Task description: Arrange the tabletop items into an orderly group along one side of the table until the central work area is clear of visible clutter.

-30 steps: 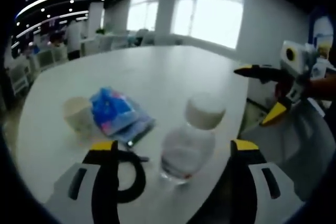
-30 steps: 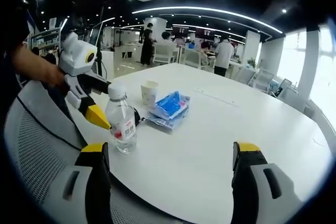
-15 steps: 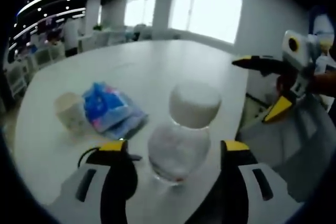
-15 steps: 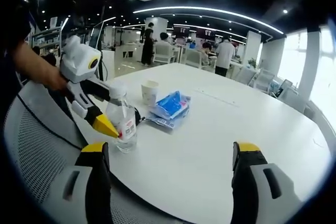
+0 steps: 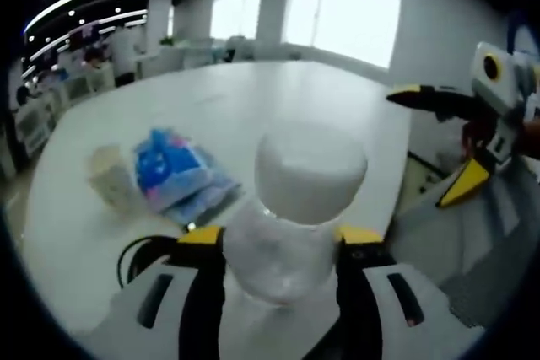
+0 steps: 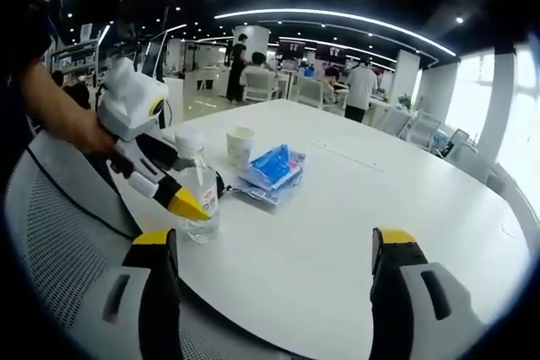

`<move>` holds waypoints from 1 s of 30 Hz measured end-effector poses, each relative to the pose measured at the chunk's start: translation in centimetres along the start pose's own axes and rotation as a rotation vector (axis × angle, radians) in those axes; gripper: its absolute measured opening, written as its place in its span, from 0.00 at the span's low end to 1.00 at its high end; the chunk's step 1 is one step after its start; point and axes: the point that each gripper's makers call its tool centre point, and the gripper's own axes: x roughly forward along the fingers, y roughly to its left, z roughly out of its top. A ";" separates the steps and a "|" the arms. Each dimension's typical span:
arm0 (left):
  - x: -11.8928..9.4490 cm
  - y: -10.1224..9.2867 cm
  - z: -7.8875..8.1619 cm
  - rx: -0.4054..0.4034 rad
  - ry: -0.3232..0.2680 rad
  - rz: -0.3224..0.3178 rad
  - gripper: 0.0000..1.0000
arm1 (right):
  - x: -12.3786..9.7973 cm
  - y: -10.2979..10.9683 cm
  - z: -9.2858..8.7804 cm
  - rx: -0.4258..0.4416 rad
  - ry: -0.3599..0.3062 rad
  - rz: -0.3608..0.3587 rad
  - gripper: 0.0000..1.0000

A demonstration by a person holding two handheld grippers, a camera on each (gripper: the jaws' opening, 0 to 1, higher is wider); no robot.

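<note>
Left gripper view showed the left claw [image 5: 278, 238] closed in around the clear water bottle [image 5: 291, 233], its yellow-tipped jaws at either side of the bottle's body and apparently touching it; a second before, the jaws stood well apart with the bottle ahead of them, and half a second before they were only partway in. The bottle's white cap [image 5: 310, 172] loomed much larger than earlier, because the camera had come nearer. Beyond the jaws a black cable [image 5: 135, 252] curled on the white desk [image 5: 253, 107]. Farther out lay the blue packet [image 5: 173, 173], and just beside it stood the paper cup [image 5: 110, 179], both in the same places on the desk as before.

Right gripper view showed the right claw [image 6: 274, 242] with its jaws spread wide and nothing between them, unchanged from the earlier frames and low over the near desk edge. To its left, the left claw [image 6: 190, 200] had reached around the water bottle [image 6: 196, 196], which stood upright near the desk edge. The paper cup [image 6: 240, 146] and the blue packet [image 6: 272, 168] lay behind it. People and chairs stood in the background.
</note>
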 end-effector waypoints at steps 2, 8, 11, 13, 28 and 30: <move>0.1 0.1 0.1 -0.001 -0.002 0.005 0.47 | 0.0 0.0 -0.1 -0.002 0.002 -0.001 0.95; 0.0 0.1 0.0 0.019 0.002 -0.001 0.46 | 0.0 0.0 0.0 -0.003 0.001 -0.003 0.95; 0.0 0.0 -0.1 0.041 0.017 -0.010 0.44 | -0.1 -0.1 0.0 -0.002 -0.001 -0.004 0.95; 0.0 0.0 -0.2 0.054 0.029 -0.012 0.43 | -0.1 -0.1 0.0 -0.001 -0.003 -0.006 0.95; 0.2 -0.7 -0.2 0.096 0.052 -0.071 0.42 | -0.1 -0.1 0.0 -0.004 -0.003 -0.005 0.95; 0.2 -0.7 -0.2 0.095 0.054 -0.079 0.41 | -0.1 -0.1 0.0 -0.004 -0.002 -0.007 0.95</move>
